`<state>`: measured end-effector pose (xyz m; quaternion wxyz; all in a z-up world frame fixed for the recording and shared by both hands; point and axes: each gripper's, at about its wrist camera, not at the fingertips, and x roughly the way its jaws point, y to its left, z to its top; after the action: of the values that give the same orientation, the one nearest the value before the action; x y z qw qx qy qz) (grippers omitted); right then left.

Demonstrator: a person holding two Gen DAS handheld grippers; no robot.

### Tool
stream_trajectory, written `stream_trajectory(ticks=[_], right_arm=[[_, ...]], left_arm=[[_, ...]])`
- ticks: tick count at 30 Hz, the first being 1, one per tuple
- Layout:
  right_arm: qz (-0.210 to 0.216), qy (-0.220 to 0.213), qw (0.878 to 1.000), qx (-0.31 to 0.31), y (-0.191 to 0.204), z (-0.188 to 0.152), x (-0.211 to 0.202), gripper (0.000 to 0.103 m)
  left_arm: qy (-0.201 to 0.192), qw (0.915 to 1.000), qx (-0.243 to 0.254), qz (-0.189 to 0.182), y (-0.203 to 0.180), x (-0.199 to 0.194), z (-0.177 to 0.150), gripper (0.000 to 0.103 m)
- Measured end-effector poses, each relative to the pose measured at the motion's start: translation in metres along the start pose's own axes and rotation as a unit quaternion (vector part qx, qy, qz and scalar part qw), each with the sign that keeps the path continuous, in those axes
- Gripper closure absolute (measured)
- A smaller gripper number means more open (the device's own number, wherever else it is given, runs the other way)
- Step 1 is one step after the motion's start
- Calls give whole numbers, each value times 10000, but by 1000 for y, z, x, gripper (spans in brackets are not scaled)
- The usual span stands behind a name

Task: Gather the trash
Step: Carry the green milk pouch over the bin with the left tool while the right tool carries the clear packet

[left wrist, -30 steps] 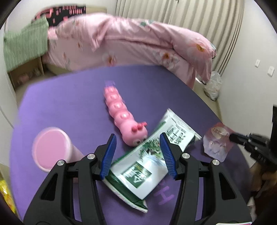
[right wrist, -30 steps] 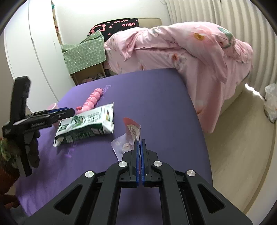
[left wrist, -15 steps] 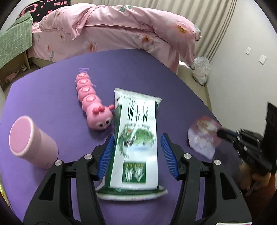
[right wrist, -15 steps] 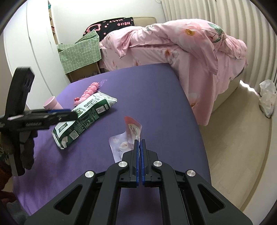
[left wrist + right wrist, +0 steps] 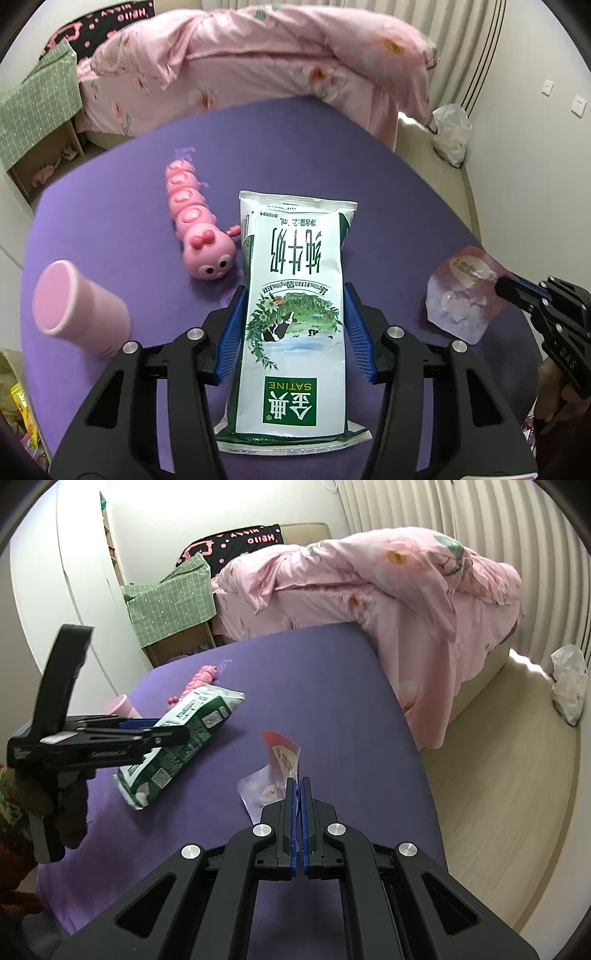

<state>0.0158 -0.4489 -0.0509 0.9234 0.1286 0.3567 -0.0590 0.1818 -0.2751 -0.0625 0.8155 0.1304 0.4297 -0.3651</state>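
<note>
A green and white milk pouch (image 5: 295, 310) lies on the purple table (image 5: 110, 206); it also shows in the right wrist view (image 5: 177, 746). My left gripper (image 5: 295, 328) is open, its blue pads on either side of the pouch and close to it. My right gripper (image 5: 298, 794) is shut on the edge of a pink and clear snack wrapper (image 5: 277, 771), held just over the table. That wrapper shows at the right in the left wrist view (image 5: 461, 291), with the right gripper (image 5: 509, 288) behind it.
A pink caterpillar toy (image 5: 199, 229) lies left of the pouch. A pink cup (image 5: 77, 302) lies on its side at the table's left. A bed with a pink duvet (image 5: 258, 62) stands behind the table. A white plastic bag (image 5: 569, 679) sits on the floor at the right.
My left gripper has turned and moved in, so the milk pouch now lies lengthwise between its pads. The right gripper stays shut on the snack wrapper and has hardly moved.
</note>
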Motion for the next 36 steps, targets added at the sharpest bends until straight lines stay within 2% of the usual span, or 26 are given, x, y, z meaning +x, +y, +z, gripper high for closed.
stream_trajectory(ticks=[7, 12, 16, 22, 24, 30, 33, 35, 36], right_arm=[[95, -217, 9994, -264, 22, 14, -14, 99], [260, -406, 9970, -612, 53, 29, -24, 99], [466, -548, 9927, -968, 87, 43, -27, 99], [820, -698, 9827, -1507, 143, 61, -27, 99], [927, -733, 9792, -1648, 161, 65, -26, 99], [1327, -718, 9703, -1891, 209, 74, -17, 99], [1481, -636, 9676, -1943, 226, 75, -8, 99], [1525, -596, 9661, -1997, 235, 73, -3, 99], [1561, -561, 9653, -2015, 239, 72, 0, 99]], left_arm=[[-463, 9989, 32, -16, -3, -50, -13, 55], [-715, 9973, -134, 24, 9, -85, -28, 55], [-969, 9937, -482, 287, 35, -120, -50, 55], [-1346, 9816, -1066, 838, 91, -167, -81, 55], [-1428, 9764, -1238, 1044, 109, -179, -91, 55], [-1711, 9531, -1837, 1688, 171, -216, -132, 55], [-1881, 9372, -2163, 1989, 203, -228, -152, 55], [-2012, 9223, -2412, 2253, 228, -234, -167, 55], [-2044, 9174, -2485, 2340, 236, -236, -172, 55]])
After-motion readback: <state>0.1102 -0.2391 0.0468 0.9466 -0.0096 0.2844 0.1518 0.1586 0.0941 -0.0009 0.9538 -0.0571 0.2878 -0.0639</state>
